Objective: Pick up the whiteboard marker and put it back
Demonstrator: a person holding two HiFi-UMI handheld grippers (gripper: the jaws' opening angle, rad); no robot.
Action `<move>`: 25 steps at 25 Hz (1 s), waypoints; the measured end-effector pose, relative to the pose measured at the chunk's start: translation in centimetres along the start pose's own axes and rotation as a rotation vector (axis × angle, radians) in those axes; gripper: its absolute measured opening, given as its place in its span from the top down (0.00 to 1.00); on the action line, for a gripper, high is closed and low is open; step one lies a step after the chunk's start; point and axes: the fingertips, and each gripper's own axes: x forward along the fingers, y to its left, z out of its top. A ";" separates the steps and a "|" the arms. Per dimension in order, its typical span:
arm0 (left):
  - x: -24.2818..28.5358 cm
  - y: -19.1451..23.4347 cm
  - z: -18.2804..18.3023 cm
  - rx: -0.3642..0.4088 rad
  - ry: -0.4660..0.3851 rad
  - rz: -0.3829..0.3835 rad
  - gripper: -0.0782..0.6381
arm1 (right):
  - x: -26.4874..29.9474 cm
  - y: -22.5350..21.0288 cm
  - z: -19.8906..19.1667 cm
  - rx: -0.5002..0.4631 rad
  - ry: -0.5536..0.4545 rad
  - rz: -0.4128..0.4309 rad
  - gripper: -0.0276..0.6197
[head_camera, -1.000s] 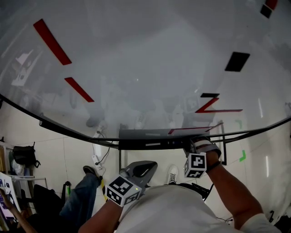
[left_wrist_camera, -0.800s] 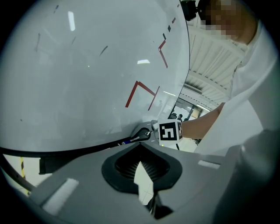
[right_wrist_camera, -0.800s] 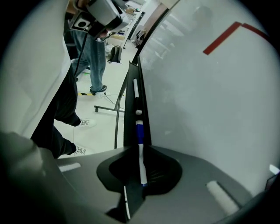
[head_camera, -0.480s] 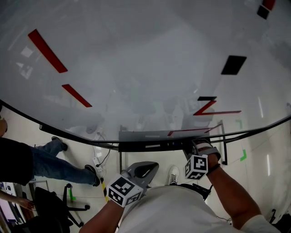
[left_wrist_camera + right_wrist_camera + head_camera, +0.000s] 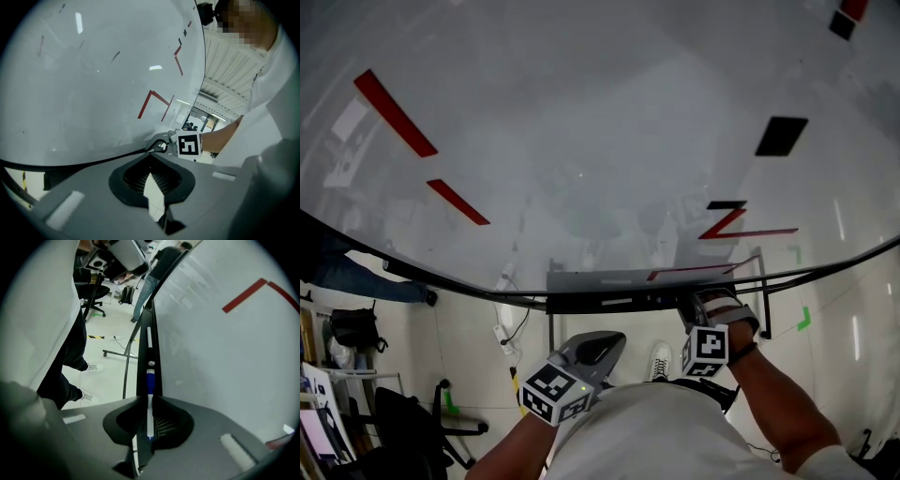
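**Right gripper (image 5: 149, 401) clamped on marker at the board's tray**

Item 1. Right gripper: jaws drawn in on the whiteboard marker (image 5: 149, 405), one to each side of its white barrel. In the head view this gripper sits at the right end of the tray (image 5: 609, 286).

Item 2. Whiteboard marker: white barrel, blue cap. It lies straight ahead of the right gripper, with its long axis running along the tray and parallel to the lower edge of the whiteboard (image 5: 600, 141). The capped end points away from the gripper, over the tray channel. Whether the barrel rests on the tray or hangs just above it cannot be told.

Item 3. Other markers (image 5: 149, 341): lying further along the same tray, in line with the held one.

Item 4. Left gripper (image 5: 602, 339): jaw tips together, nothing between them. It is held near the person's torso, well apart from the marker.

Assessment: the right hand is the nearer and is already on the marker. Either a lift or a release would likely turn on keeping the barrel in line with the channel.
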 end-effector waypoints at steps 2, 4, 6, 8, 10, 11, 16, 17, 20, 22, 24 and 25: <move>0.0 0.1 0.1 -0.003 -0.003 0.004 0.87 | -1.0 0.0 0.4 0.034 -0.029 -0.006 0.91; 0.1 0.0 0.0 -0.005 -0.002 0.005 0.87 | -2.0 -0.2 0.7 0.088 -0.061 -0.012 0.91; 0.2 -0.1 -0.1 -0.006 0.001 0.003 0.87 | -3.0 -0.4 0.9 0.135 -0.089 -0.020 0.91; 0.3 -0.3 -0.2 -0.005 0.004 -0.001 0.87 | -3.9 -0.7 1.0 0.168 -0.112 -0.030 0.91; 0.5 -0.4 -0.1 -0.001 0.006 -0.004 0.87 | -4.9 -1.1 1.3 0.207 -0.136 -0.039 0.91; 0.5 -0.5 -0.1 0.001 0.006 -0.005 0.87 | -5.4 -1.4 1.4 0.223 -0.146 -0.043 0.91; 0.7 -1.1 0.5 0.002 0.002 -0.018 0.87 | -7.4 -1.9 1.5 0.291 -0.196 -0.030 0.91; 0.6 -1.1 0.7 0.005 0.000 -0.018 0.87 | -7.8 -2.0 1.7 0.327 -0.221 -0.019 0.91; 0.6 -1.0 1.2 0.007 -0.010 -0.016 0.87 | -9.2 -2.6 2.2 0.474 -0.313 0.022 0.91; 0.7 -0.9 1.5 0.008 -0.016 -0.015 0.87 | -9.9 -3.0 2.1 0.565 -0.363 0.040 0.91; 0.7 -1.0 1.6 0.011 -0.017 -0.016 0.87 | -10.1 -3.1 1.9 0.631 -0.397 0.058 0.91; 0.7 -1.0 1.7 0.013 -0.017 -0.019 0.87 | -10.2 -3.1 1.9 0.660 -0.416 0.071 0.91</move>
